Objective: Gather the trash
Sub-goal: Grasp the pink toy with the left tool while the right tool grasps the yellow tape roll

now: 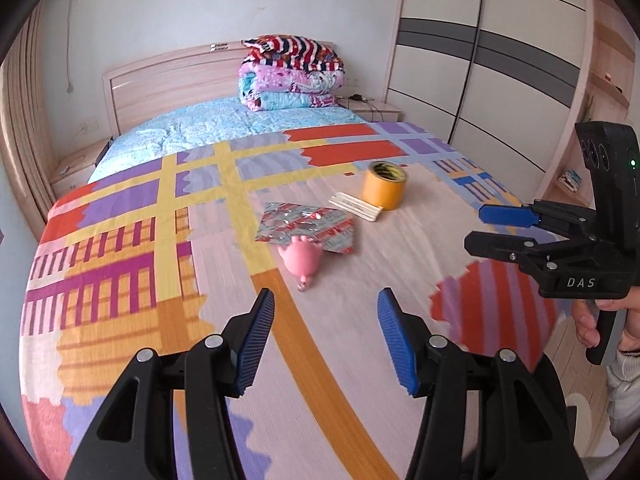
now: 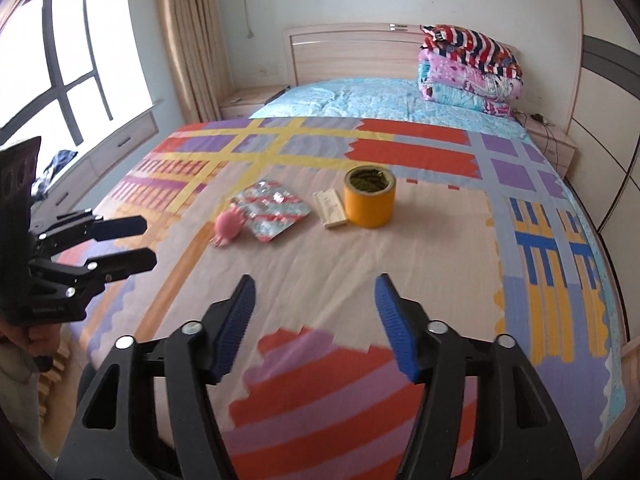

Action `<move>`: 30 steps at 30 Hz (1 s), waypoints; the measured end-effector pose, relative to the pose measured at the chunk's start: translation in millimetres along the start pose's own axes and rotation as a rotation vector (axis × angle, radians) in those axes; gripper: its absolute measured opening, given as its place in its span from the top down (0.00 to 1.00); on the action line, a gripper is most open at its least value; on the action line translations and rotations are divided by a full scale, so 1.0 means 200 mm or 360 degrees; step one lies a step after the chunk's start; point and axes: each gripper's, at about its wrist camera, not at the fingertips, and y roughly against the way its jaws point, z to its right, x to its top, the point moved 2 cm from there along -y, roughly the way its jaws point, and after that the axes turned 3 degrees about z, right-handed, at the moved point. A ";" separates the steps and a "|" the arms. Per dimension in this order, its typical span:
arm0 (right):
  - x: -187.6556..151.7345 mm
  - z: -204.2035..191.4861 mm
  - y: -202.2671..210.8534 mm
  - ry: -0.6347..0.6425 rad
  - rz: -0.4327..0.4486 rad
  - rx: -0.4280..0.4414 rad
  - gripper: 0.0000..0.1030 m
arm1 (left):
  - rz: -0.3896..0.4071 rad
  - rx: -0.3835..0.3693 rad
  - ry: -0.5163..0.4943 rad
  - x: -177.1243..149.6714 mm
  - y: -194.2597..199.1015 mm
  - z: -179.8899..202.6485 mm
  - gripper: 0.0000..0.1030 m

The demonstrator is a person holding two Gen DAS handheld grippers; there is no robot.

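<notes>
A shiny red-and-silver wrapper [image 1: 308,227] [image 2: 272,209] lies flat on the bed's patterned cover. A pink rubber toy [image 1: 301,261] [image 2: 227,227] lies at its near edge. A small beige box [image 1: 355,207] [image 2: 330,209] lies next to a yellow tape roll [image 1: 384,185] [image 2: 370,196]. My left gripper [image 1: 326,334] [image 2: 120,242] is open and empty, above the cover short of the toy. My right gripper [image 2: 316,324] [image 1: 486,228] is open and empty, to the right of the items.
The bed [image 1: 120,280] fills both views. Folded quilts [image 1: 290,74] [image 2: 470,70] are stacked at the headboard. A wardrobe [image 1: 480,60] stands on the right, a window [image 2: 60,60] and curtain [image 2: 188,40] on the left. Nightstands [image 2: 248,100] flank the bed.
</notes>
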 end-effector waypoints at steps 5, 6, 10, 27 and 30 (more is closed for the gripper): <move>0.09 0.08 -0.15 -0.0020 -0.0018 -0.0035 0.38 | -0.0045 -0.0001 0.0062 0.03 -0.14 -0.08 0.50; 0.10 0.09 -0.17 -0.0022 -0.0026 -0.0043 0.38 | -0.0053 -0.0002 0.0070 0.04 -0.17 -0.09 0.50; 0.16 0.14 -0.27 -0.0031 -0.0046 -0.0066 0.38 | -0.0079 -0.0002 0.0079 0.06 -0.25 -0.11 0.50; 0.28 0.19 -0.49 -0.0066 -0.0066 -0.0114 0.51 | -0.0150 -0.0002 0.0031 0.13 -0.44 -0.10 0.52; 0.28 0.20 -0.49 -0.0100 -0.0057 -0.0118 0.53 | -0.0162 -0.0004 0.0033 0.14 -0.45 -0.08 0.66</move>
